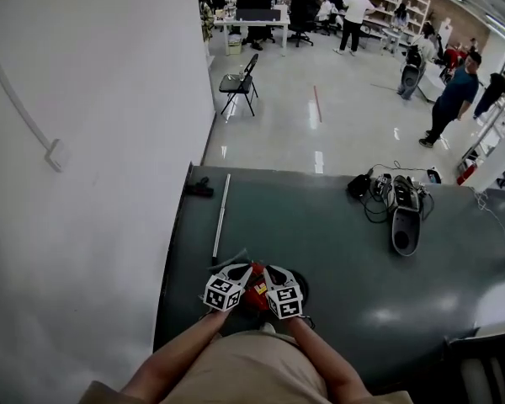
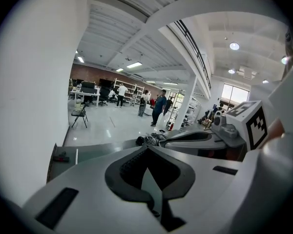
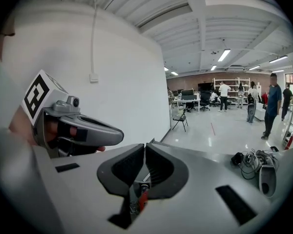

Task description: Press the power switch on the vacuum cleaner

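**Both tongs shut at the near edge, vacuum far across the table**

The left gripper (image 2: 146,149) is smooth light-grey plastic. Its two dark pads, one of them ribbed, curve in to meet at the tips, with only a small wedge of table showing behind them and nothing held. The right gripper (image 3: 144,146) has the same build. Its ribbed pads are together with just a hairline slit between them, and they hold nothing. A bit of red shows low in its throat, but I cannot tell what it is. The grippers sit side by side, close together, over the table's near edge, each with a black-and-white marker cube on top.

The table (image 1: 337,263) is a broad slab, matt dark grey-green with a soft sheen. The vacuum (image 1: 404,225) lies toward its far right, well apart from both grippers. It is a long, rounded body, dark inside a paler rim. Black cables (image 1: 377,202) tangle just beside it, next to a black lump near the far edge.

A thin white rod (image 1: 221,217) lies straight along the left side, running from the far edge toward the grippers. A small black item (image 1: 199,189) sits at the far left corner.

A plain white wall (image 1: 93,183) runs along the table's left edge. The wide stretch of table between the grippers and the vacuum is bare. Beyond the far edge is glossy pale floor with a folding chair (image 1: 241,84) and people standing farther off.
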A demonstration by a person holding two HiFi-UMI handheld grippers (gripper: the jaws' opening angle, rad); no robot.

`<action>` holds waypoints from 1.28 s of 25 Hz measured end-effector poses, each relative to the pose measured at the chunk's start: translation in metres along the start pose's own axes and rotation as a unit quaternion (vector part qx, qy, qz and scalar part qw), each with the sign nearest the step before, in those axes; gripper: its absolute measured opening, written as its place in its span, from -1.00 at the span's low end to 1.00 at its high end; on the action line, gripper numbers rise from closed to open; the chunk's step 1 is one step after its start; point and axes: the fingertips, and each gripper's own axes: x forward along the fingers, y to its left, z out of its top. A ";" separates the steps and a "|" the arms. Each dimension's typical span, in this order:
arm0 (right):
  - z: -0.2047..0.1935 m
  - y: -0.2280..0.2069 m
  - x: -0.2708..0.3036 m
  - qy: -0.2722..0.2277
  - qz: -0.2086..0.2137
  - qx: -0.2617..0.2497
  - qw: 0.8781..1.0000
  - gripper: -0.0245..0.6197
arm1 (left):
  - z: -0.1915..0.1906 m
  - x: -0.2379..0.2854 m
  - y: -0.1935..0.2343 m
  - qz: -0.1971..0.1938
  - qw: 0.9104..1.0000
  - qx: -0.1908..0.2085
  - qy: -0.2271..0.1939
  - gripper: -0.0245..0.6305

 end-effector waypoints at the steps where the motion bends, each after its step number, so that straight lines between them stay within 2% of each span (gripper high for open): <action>1: -0.003 0.000 -0.003 0.003 0.001 -0.002 1.000 -0.87 | -0.004 0.002 -0.004 0.001 1.000 0.001 0.003 -0.91; 17: -0.027 -0.036 -0.040 0.004 0.009 0.003 1.000 -0.87 | -0.025 0.021 -0.049 0.018 1.000 -0.004 0.021 -0.91; 32: -0.031 -0.035 -0.050 0.006 0.028 -0.006 1.000 -0.87 | -0.032 0.025 -0.062 0.028 0.999 -0.002 0.026 -0.91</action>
